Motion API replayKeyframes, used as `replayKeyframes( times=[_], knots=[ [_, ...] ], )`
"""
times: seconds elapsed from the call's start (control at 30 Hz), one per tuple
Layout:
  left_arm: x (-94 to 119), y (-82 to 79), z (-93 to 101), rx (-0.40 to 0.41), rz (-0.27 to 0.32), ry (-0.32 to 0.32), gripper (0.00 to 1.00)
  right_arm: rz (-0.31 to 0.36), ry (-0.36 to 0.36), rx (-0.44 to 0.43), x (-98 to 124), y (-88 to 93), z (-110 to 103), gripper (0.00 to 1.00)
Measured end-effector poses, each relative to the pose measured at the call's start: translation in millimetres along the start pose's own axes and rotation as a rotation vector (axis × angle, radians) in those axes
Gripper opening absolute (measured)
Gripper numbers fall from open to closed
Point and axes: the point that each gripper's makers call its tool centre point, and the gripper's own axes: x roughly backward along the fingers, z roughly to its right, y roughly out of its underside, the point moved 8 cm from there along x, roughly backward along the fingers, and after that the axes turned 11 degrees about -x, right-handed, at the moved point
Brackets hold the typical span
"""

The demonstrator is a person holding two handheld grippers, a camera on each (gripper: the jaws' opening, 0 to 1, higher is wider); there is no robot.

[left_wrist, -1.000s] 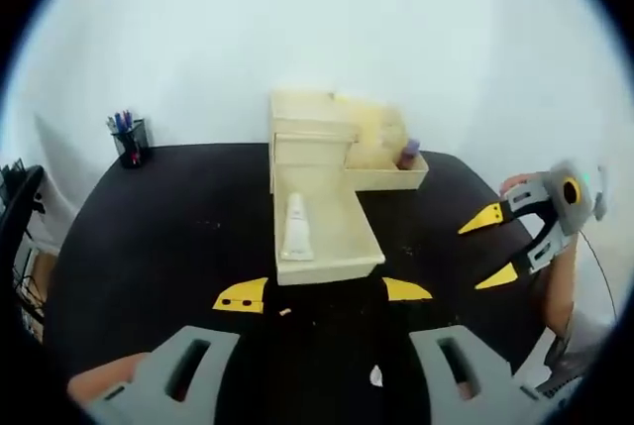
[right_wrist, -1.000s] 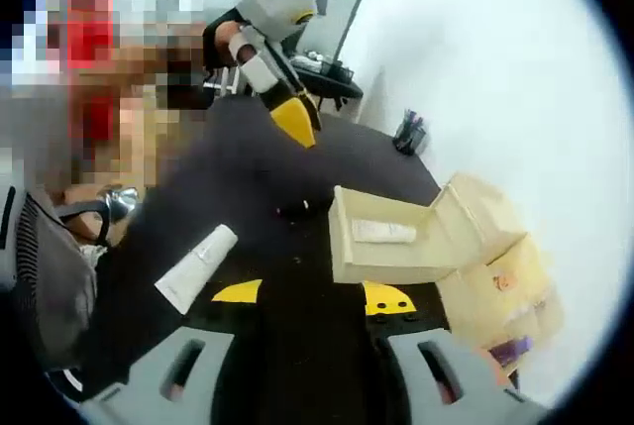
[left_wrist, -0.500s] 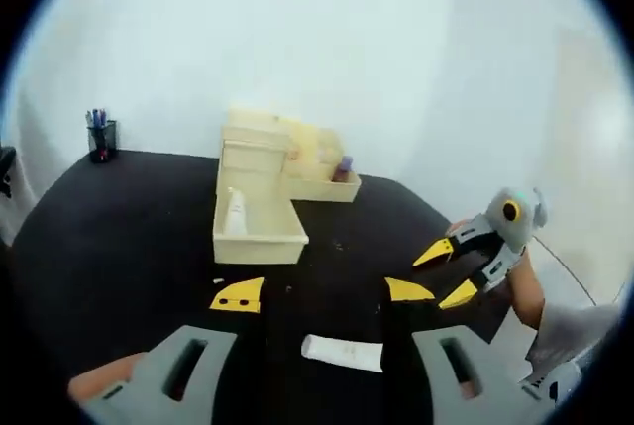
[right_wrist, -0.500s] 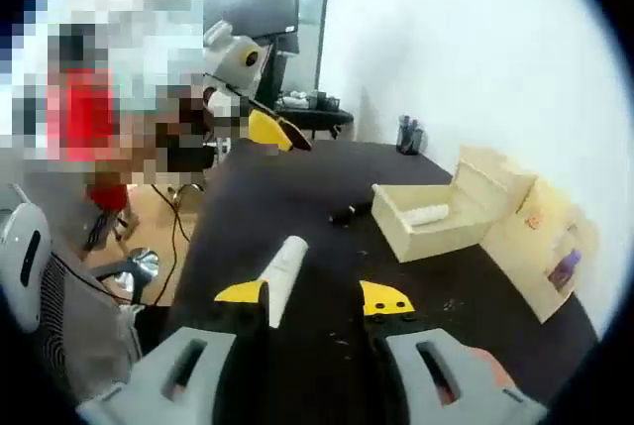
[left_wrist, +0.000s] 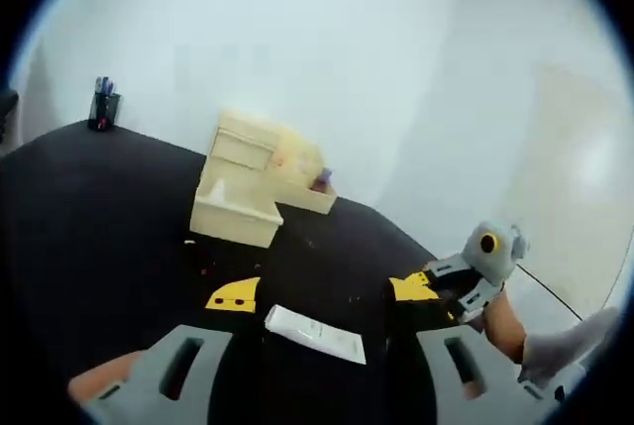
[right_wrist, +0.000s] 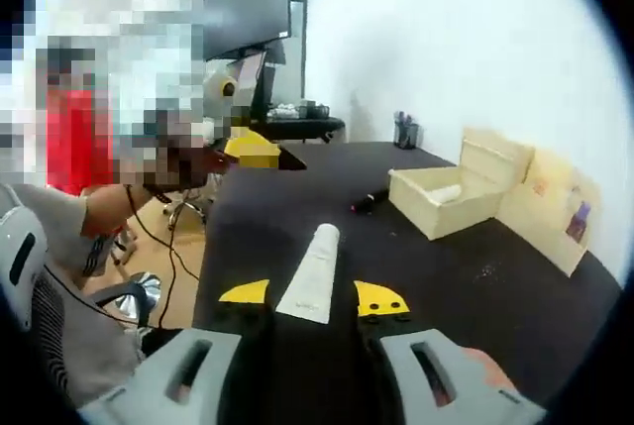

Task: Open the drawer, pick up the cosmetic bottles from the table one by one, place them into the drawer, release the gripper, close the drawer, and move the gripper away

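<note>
A white flattened cosmetic tube lay on the black counter, between the spread jaws of the right tool and of the left tool. Beyond the tube stood the pale wooden drawer, pulled open, with another white tube inside it.

There are two white tubes: one on the table between the claw tips, one in the open drawer. One wooden drawer box stands there, one purple bottle on its side tray, one pen cup, one small dark item, one monitor.
</note>
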Motion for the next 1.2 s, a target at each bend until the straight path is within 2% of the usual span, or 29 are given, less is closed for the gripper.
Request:
replayKeyframes(
  times=[0.1,0.17,0.3,0.5,0.67,0.77,0.87,0.97,1.0,1.1,1.17,1.2],
  knots=[
    [-5,11.5,1.8,0.038,0.033,0.020,0.44,-0.033,0.052,-0.015,-13,14.3,7,0.27],
    [-7,17.1,3.0,0.056,0.038,0.037,0.44,-0.012,0.074,-0.047,-19,20.3,8,0.27],
    [-9,26.7,3.9,0.083,0.061,0.058,0.42,-0.005,0.068,-0.113,-27,26.3,10,0.27],
    [-14,37.3,-3.5,0.120,0.086,0.069,0.40,-0.060,0.054,-0.114,-43,37.4,9,0.27],
    [-15,40.5,-5.0,0.135,0.097,0.083,0.39,-0.076,0.022,-0.125,-46,34.1,9,0.27],
    [-15,39.6,-1.1,0.130,0.106,0.096,0.39,-0.102,-0.006,-0.095,-50,31.8,5,0.25],
    [-16,43.5,2.6,0.105,0.076,0.096,0.39,-0.129,-0.039,-0.090,-54,29.3,0,0.17],
    [-17,46.2,5.1,0.074,0.056,0.091,0.39,-0.146,-0.036,-0.078,-57,26.8,-2,0.16],
    [-17,46.6,4.3,0.072,0.053,0.088,0.39,-0.149,-0.024,-0.099,-58,26.3,-2,0.14],
    [-16,47.0,2.0,0.074,0.041,0.077,0.39,-0.117,0.036,-0.074,-57,23.9,-2,0.10],
    [-13,46.6,2.0,0.062,-0.008,0.061,0.38,-0.100,0.084,-0.022,-54,21.3,-2,0.00],
    [-13,45.7,4.4,0.062,-0.006,0.068,0.38,-0.076,0.090,-0.033,-55,20.6,-5,0.00]
  ],
)
